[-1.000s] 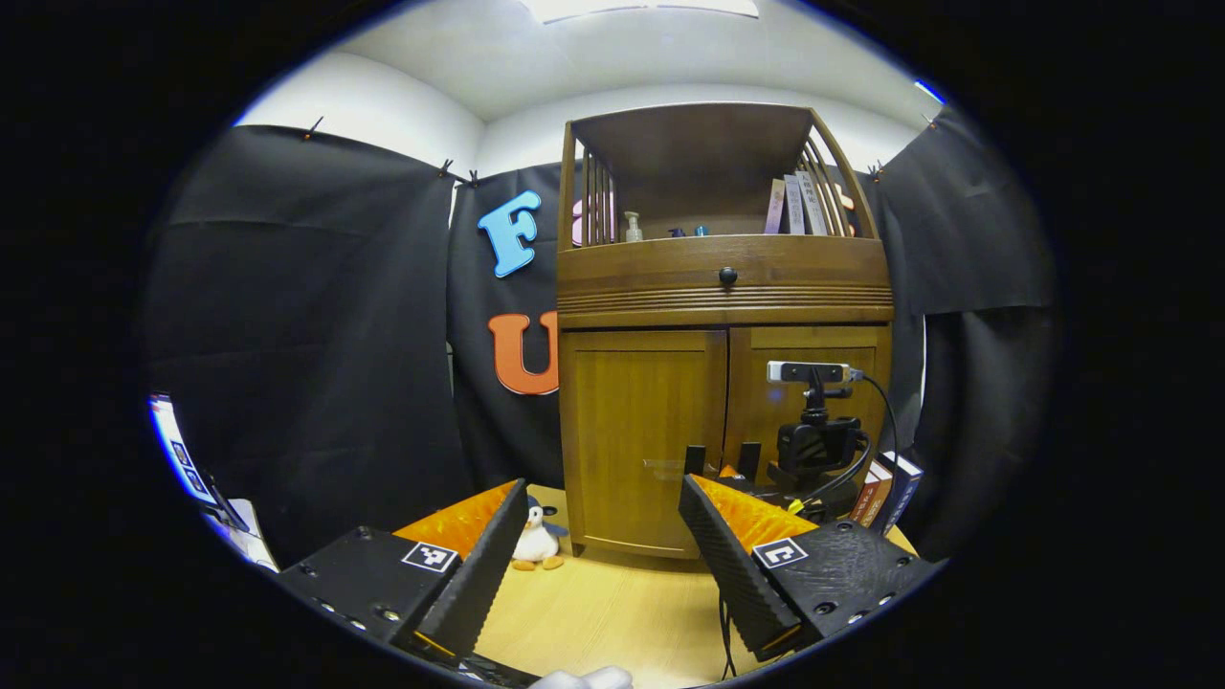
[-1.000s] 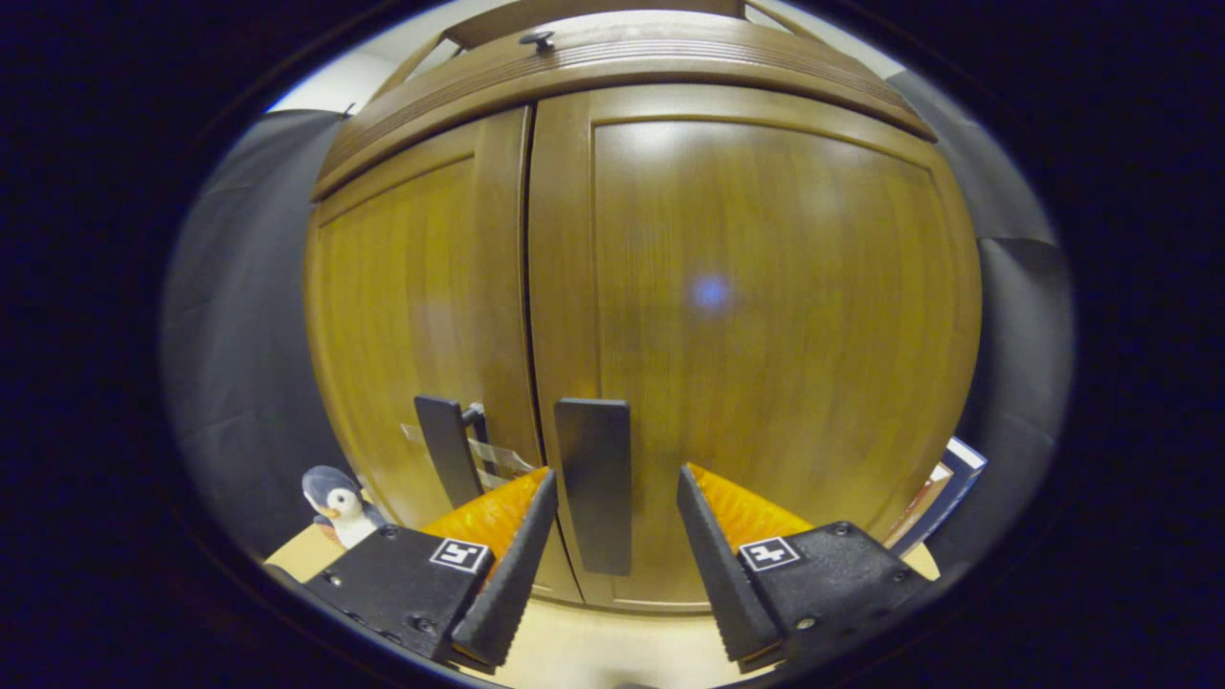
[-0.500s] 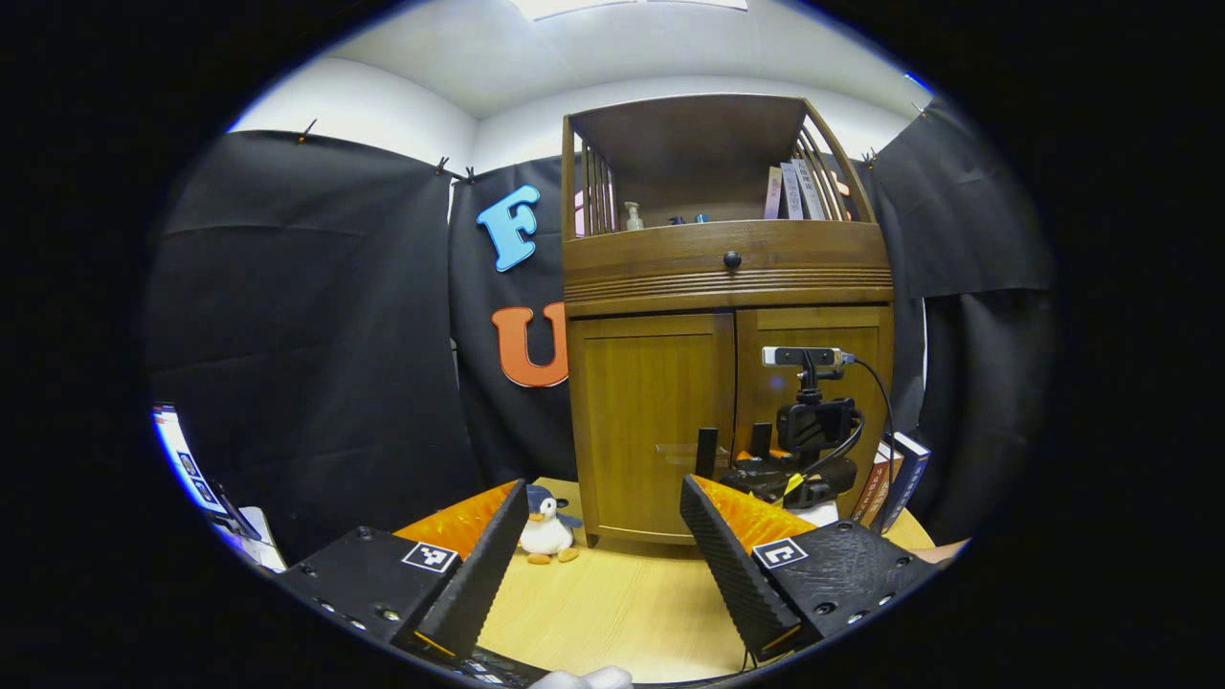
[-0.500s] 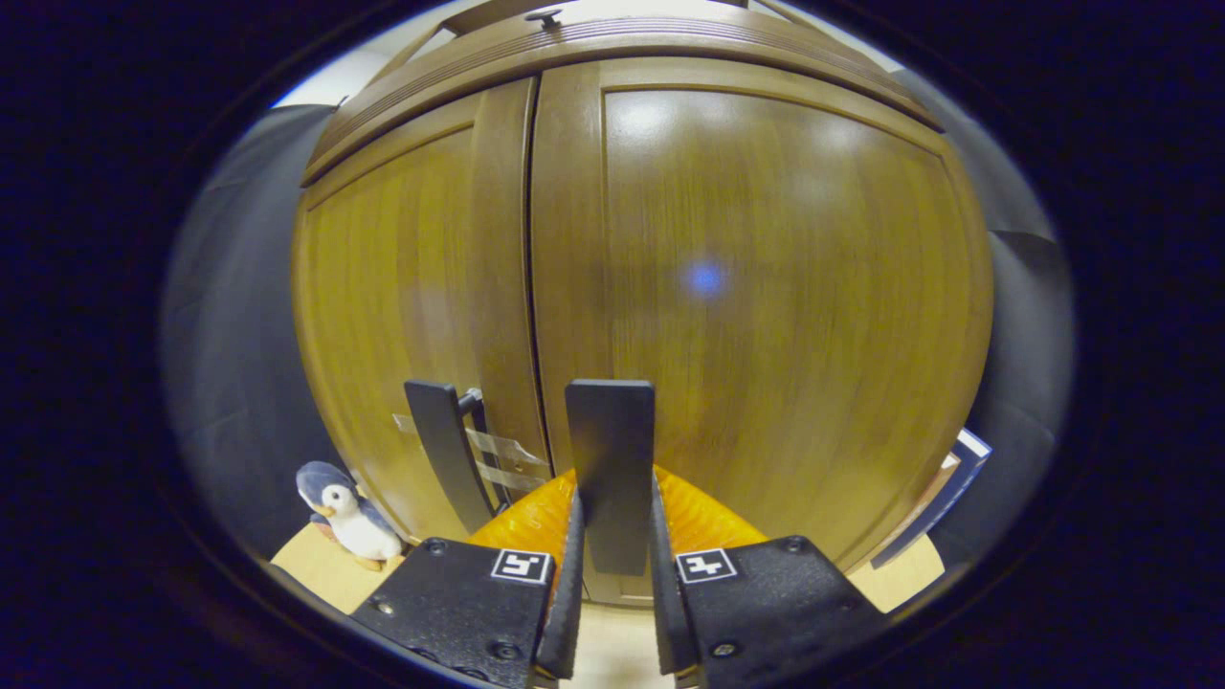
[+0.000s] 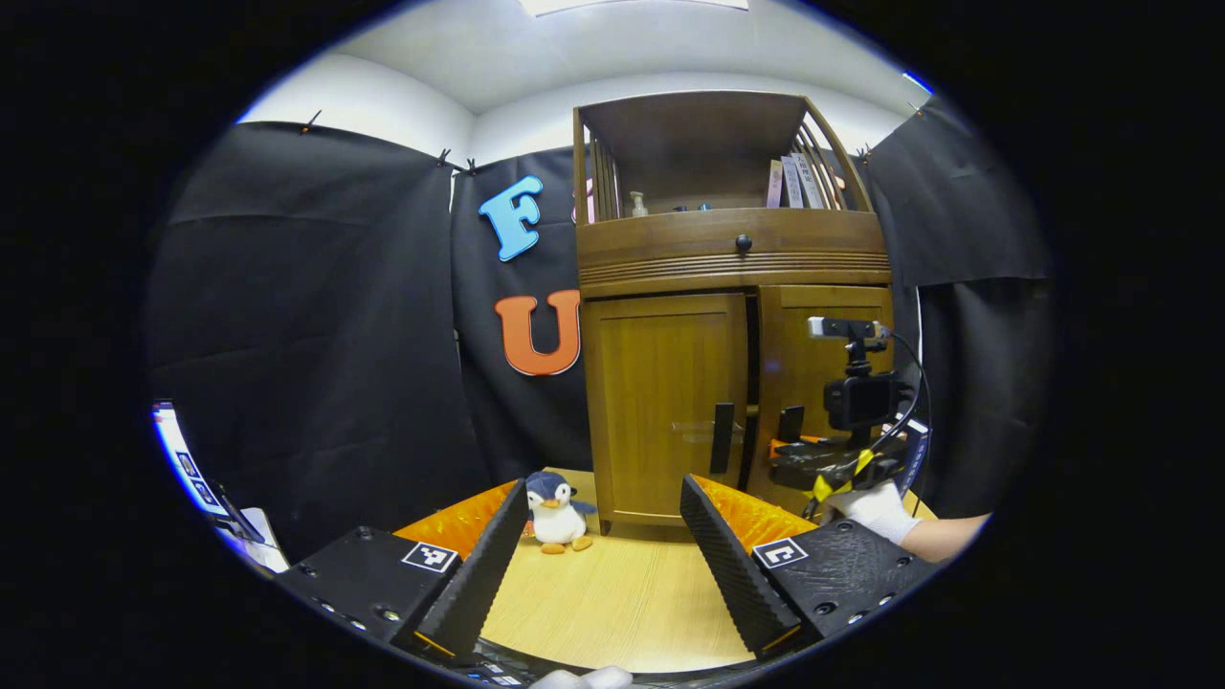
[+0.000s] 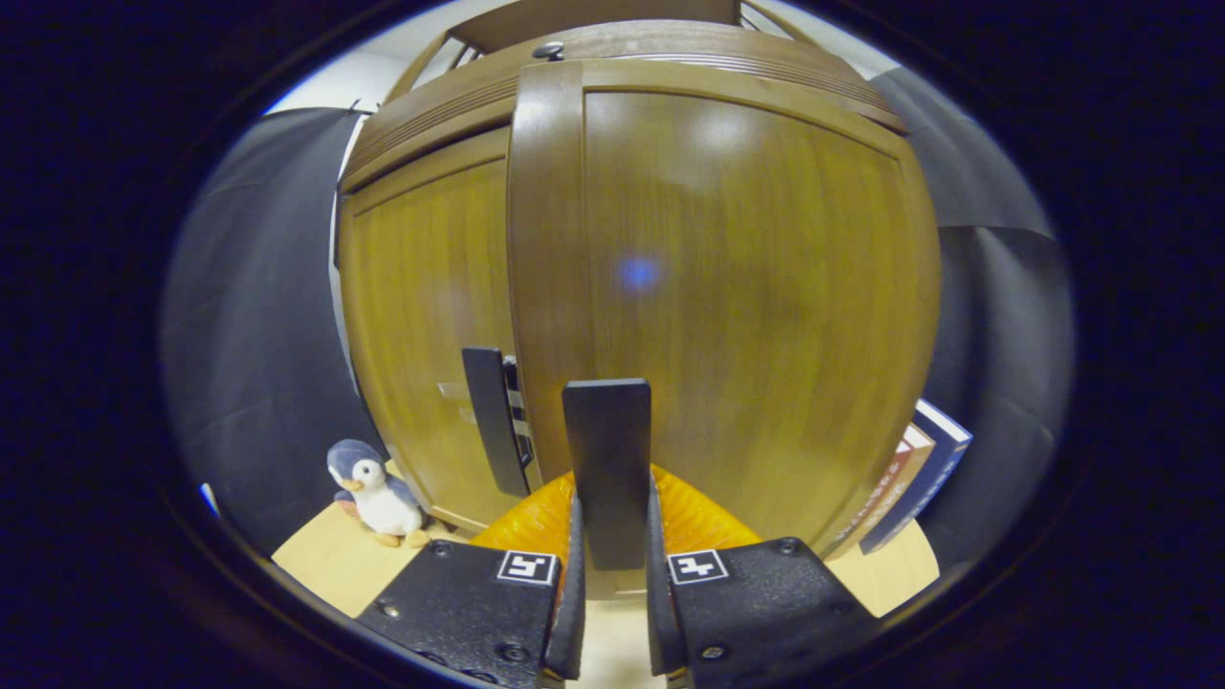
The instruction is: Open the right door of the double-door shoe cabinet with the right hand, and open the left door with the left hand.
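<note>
The wooden shoe cabinet stands at the back of the table. In the right gripper view, my right gripper is shut on the flat dark handle of the right door. That door stands slightly ajar, its edge forward of the left door. The left door is closed, and its handle hangs free. In the left gripper view, my left gripper is open and empty, well back from the left door and its handle. The right gripper and a gloved hand are at the right door.
A small plush penguin sits on the light wooden tabletop by the cabinet's left front corner. Books lean against the cabinet's right side. A drawer with a knob and an open shelf with books and bottles sit above the doors.
The right gripper closed on the right door's handle and pulled the door slightly ajar. The left gripper stayed open while the cabinet shrank in its view.
</note>
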Available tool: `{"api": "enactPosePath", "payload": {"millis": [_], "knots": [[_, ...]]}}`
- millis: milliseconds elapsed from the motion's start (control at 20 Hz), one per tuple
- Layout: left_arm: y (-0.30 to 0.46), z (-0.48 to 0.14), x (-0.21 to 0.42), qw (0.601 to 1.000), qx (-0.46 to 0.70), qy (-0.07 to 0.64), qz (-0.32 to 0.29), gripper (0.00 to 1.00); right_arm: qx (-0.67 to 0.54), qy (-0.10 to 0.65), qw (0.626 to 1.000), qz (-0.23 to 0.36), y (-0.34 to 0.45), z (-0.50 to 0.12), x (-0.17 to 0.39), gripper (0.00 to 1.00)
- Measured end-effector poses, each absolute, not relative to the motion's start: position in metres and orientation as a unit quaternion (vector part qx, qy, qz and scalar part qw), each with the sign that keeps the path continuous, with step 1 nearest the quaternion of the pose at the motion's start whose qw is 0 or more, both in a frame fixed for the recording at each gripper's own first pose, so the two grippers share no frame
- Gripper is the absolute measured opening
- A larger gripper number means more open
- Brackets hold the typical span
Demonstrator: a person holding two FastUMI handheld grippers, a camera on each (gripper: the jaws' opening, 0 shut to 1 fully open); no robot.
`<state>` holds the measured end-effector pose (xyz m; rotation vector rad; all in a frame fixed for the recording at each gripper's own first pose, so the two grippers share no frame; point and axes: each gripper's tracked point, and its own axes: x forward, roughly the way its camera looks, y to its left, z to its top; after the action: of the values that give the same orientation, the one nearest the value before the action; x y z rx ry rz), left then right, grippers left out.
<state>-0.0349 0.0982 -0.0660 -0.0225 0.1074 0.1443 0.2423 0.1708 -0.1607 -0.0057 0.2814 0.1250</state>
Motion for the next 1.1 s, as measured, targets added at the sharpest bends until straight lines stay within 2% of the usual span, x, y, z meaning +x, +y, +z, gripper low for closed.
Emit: {"api": "enactPosePath", "payload": {"millis": [50, 100, 500, 800, 850, 900, 1050, 1100], "knots": [[0.103, -0.069, -0.037, 0.996, -0.010, 0.053, 0.072, 1.00, -0.004, 0.139, 0.988, 0.061, 0.166, -0.160, 0.232, 0.29], [0.104, -0.073, -0.039, 0.996, -0.010, 0.053, 0.069, 0.96, -0.002, 0.139, 0.988, 0.060, 0.163, -0.160, 0.223, 0.29], [0.098, -0.086, -0.040, 0.998, -0.023, 0.052, 0.038, 0.96, -0.002, 0.133, 0.990, 0.045, 0.113, -0.157, 0.151, 0.29], [0.071, -0.085, -0.032, 0.998, -0.045, 0.047, 0.016, 0.96, -0.004, 0.129, 0.992, 0.016, 0.059, -0.156, 0.109, 0.24], [0.067, -0.083, -0.030, 0.997, -0.052, 0.046, 0.014, 1.00, -0.005, 0.127, 0.992, 0.012, 0.049, -0.155, 0.104, 0.25], [0.062, -0.082, -0.028, 0.997, -0.057, 0.047, 0.012, 0.96, -0.005, 0.126, 0.992, 0.008, 0.039, -0.154, 0.100, 0.21], [0.047, -0.075, -0.025, 0.997, -0.052, 0.048, 0.003, 0.96, 0.012, 0.122, 0.992, -0.009, 0.005, -0.153, 0.092, 0.16], [0.043, -0.073, -0.024, 0.998, -0.049, 0.046, 0.002, 1.00, 0.014, 0.120, 0.993, -0.015, -0.007, -0.152, 0.090, 0.12]]}}
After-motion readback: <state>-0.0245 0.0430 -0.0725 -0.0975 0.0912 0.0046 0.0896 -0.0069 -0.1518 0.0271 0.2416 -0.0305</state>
